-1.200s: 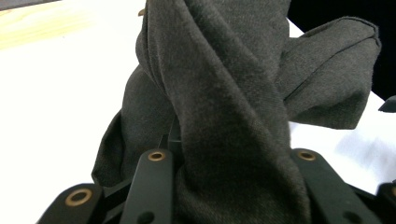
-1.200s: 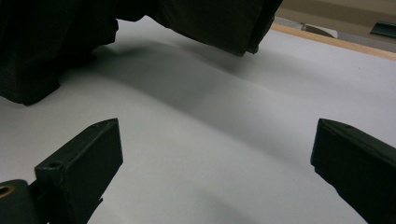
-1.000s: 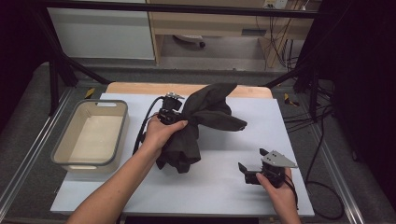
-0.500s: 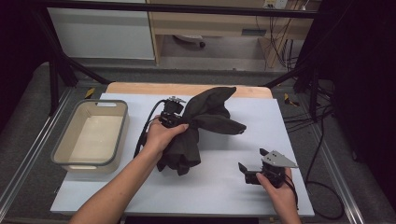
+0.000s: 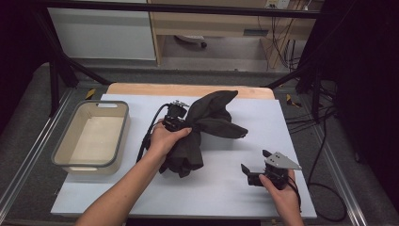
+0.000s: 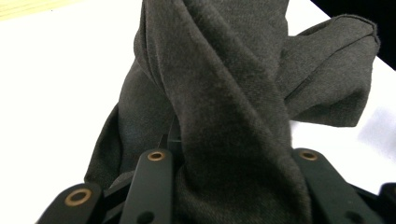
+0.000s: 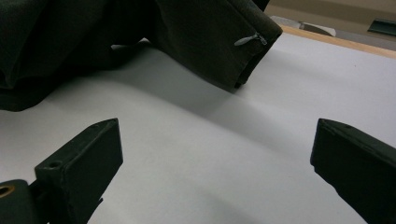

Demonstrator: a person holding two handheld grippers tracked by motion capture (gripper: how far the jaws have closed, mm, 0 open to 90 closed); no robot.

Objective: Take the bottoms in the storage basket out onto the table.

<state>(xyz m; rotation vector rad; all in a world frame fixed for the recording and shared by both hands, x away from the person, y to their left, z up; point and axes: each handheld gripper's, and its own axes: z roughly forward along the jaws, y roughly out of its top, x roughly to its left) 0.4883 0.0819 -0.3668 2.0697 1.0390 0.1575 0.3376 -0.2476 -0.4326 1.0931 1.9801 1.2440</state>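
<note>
Left gripper (image 5: 181,117) clenches the dark grey fabric garment (image 5: 207,123) at frame centre; right gripper (image 5: 256,173) gapes empty. Bunched cloth may slip.

A white sheet-covered tabletop (image 5: 211,188) with a strip of pale wood along its far edge (image 5: 141,89) is seen from above. A rectangular beige plastic tub with a grey rim (image 5: 59,157) is set on the left part of that tabletop, upright, with a pale floor inside. Grey carpeted flooring (image 5: 28,141) is laid around the table. Beyond the far edge, a white cabinet front (image 5: 101,33) and black cables (image 5: 282,33) are visible.
</note>
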